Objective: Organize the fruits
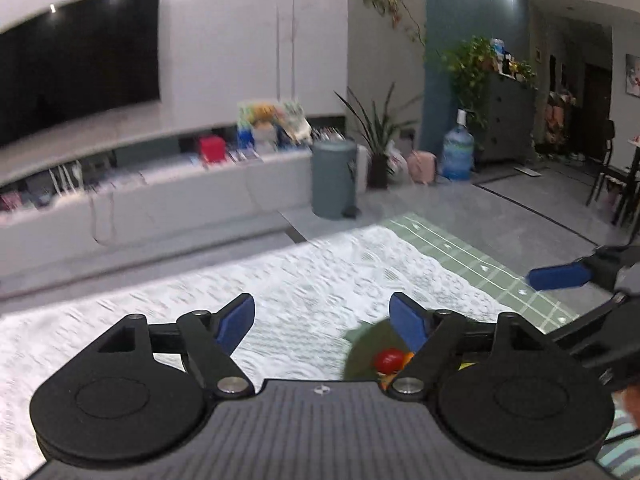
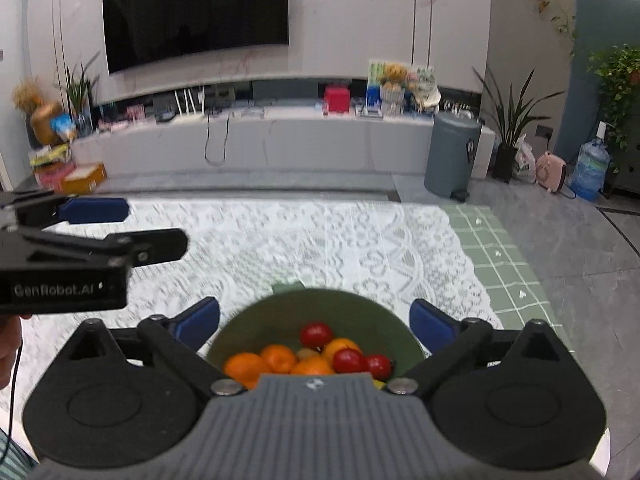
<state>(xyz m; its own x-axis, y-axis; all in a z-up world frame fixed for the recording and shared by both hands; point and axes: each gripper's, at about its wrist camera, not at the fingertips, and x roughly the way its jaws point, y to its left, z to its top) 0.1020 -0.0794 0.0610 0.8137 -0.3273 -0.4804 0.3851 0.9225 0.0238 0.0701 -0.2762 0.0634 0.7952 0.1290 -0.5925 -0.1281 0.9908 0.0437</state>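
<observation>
Right under my right gripper (image 2: 314, 320) sits the green bowl (image 2: 256, 320), tucked close in front of the housing, its rim between the two blue pads and below them. The jaws are spread wide and nothing is pinched in them. Inside the bowl I count oranges (image 2: 276, 358) heaped on the near left and red tomatoes (image 2: 348, 360) toward the right, one more tomato (image 2: 316, 333) sitting further back. All the fruit I can see is already in there.

Over on my left gripper (image 1: 322, 322), jaws also wide apart, nothing between the pads. From this camera the bowl (image 1: 360, 352) lies low and off to the right, half hidden behind the right finger, one red tomato (image 1: 389, 360) showing. So the bowl is squarely ahead of the right claw and only off-axis for the left; I judge the right hand the nearer one for any next reach into it.

Further out, the white lace cloth (image 2: 320, 240) runs across the table, with no loose fruit visible on it, and a green checked cloth (image 2: 492, 248) showing at its right edge. In the right view the left gripper (image 2: 92, 210) hangs off to the left above the lace.

Beyond the table: grey floor, a grey bin (image 2: 452, 152), the long low cabinet, the dark television (image 2: 196, 12) on the wall.
</observation>
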